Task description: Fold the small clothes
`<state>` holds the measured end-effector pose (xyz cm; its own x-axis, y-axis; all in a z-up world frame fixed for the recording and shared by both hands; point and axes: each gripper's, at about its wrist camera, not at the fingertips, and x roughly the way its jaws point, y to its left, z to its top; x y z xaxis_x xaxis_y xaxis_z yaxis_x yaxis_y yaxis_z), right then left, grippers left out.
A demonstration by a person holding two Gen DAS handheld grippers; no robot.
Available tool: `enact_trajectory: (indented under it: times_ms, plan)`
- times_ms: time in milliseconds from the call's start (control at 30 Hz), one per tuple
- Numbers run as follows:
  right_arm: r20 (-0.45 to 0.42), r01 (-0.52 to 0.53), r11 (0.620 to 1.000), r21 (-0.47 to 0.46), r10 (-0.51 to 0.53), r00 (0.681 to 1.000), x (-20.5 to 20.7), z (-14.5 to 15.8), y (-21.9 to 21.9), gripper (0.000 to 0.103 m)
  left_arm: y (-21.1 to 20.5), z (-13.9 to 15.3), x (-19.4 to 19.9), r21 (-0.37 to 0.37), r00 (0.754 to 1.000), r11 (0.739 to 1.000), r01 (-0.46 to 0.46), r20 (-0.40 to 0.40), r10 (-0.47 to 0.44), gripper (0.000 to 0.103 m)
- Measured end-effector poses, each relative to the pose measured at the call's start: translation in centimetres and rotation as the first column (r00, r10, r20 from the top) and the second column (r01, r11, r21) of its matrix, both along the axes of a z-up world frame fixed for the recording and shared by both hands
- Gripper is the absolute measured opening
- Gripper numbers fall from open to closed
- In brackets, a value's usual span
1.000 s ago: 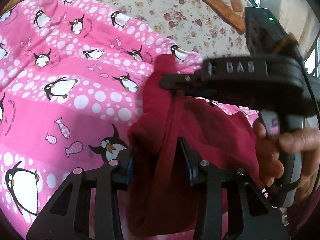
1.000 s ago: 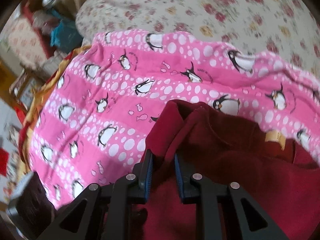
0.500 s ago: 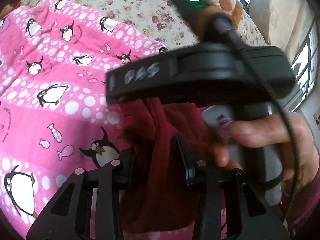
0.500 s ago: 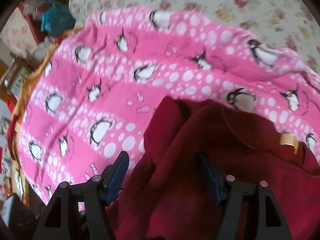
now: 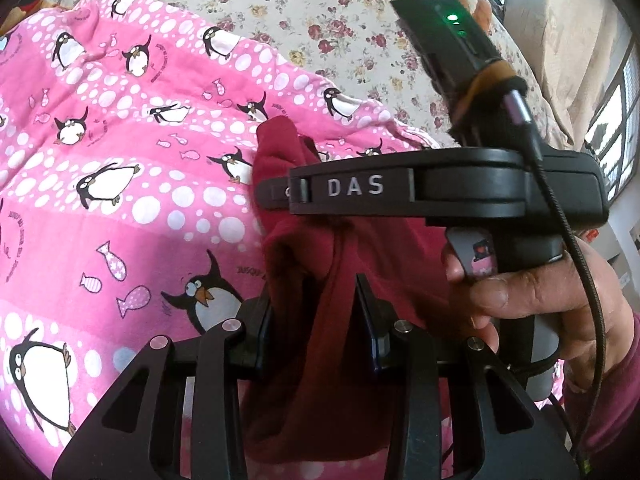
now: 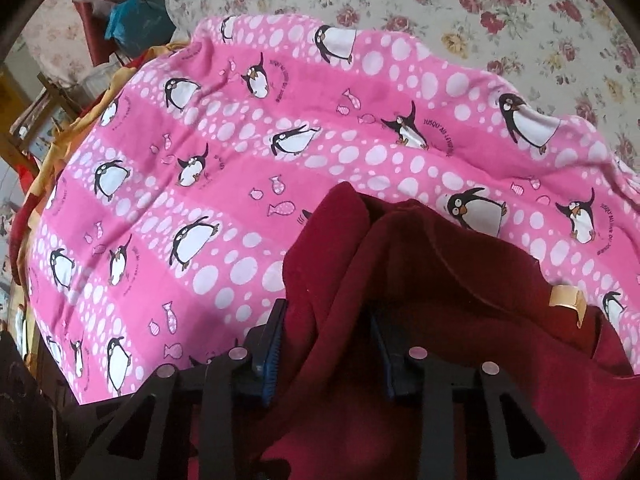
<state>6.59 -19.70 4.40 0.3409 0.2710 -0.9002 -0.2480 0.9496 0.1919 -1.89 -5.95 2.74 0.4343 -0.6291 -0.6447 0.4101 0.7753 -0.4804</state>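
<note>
Pink fleece blanket with penguins and white dots (image 5: 120, 184) is your working surface, spread over the floral bedsheet (image 5: 304, 12) so the garment has a flat, soft place to be folded on. Both are cut off by the round lens edge, so you cannot see how far either reaches.

On the blanket's near side sits the dark red fleece garment (image 6: 460, 320), bunched and partly lifted, not lying flat. It rises in a peak in front of each camera, which suggests you are holding it up by one edge to carry that edge over for a fold. Its lower part runs out of both views, so its full shape, and what kind of garment it is, cannot be made out.

Your right gripper (image 6: 326, 332) has its fingers parted with a thick fold of red cloth standing between them; the blue pads look clear of the cloth on both sides, so it appears released. From the left wrist view its tips are buried behind the cloth.

Your left gripper (image 5: 316, 312) shows cloth hanging between fingers that stand apart; whether they pinch it I cannot tell.

Smallest, a tan label tab (image 6: 566, 298) sticks up from the garment's edge, likely marking the neck or waist
</note>
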Motion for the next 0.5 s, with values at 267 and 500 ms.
enact_trajectory:
  times_ms: [267, 500]
  plan:
    - [0.003, 0.024, 0.999, 0.04, -0.024, 1.0, -0.1, 0.1, -0.9, 0.037, 0.9, -1.2, 0.7, -0.006, 0.997, 1.0, -0.027, -0.078, 0.027, 0.07]
    - [0.009, 0.027, 0.996, 0.081, -0.028, 1.0, -0.5, 0.8, -1.7, 0.028, 0.0, -1.3, -0.1, -0.036, 0.996, 0.998, 0.051, -0.075, -0.053, 0.025]
